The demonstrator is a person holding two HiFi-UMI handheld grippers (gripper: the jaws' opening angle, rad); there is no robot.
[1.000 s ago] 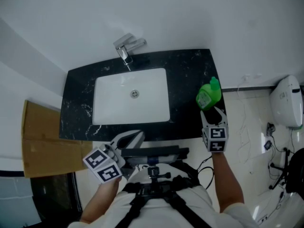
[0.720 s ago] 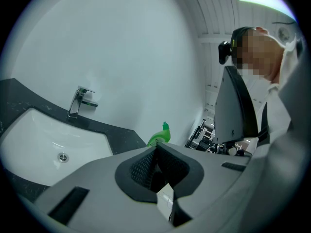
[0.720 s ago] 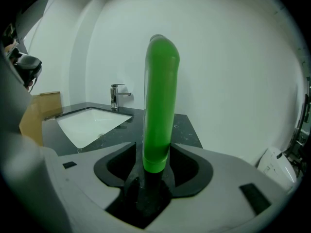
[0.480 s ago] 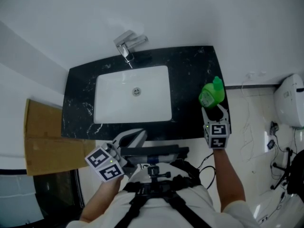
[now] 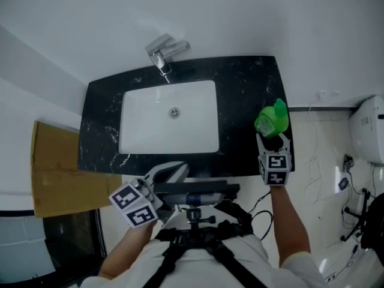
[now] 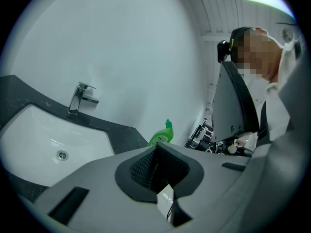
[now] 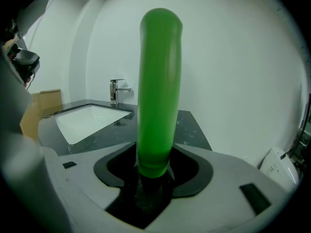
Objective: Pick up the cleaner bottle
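The green cleaner bottle [image 5: 272, 119] stands upright over the right end of the black counter [image 5: 240, 89], with my right gripper [image 5: 274, 143] shut on it from the near side. In the right gripper view the bottle [image 7: 158, 91] fills the middle as a tall green column, pinched low down at the right gripper [image 7: 154, 171]. Whether its base touches the counter is hidden. My left gripper [image 5: 174, 171] hangs shut and holds nothing, just in front of the counter's near edge. From the left gripper [image 6: 158, 166] the bottle [image 6: 163, 135] shows small and far off.
A white basin [image 5: 168, 125] is sunk in the counter, with a chrome faucet [image 5: 163, 54] behind it at the wall. Brown cardboard [image 5: 54, 173] leans at the left. A white toilet [image 5: 369, 131] and loose cables [image 5: 345, 173] lie on the tiled floor at the right.
The right gripper and the bottle have come slightly toward me, away from the faucet. The left gripper has kept its place.
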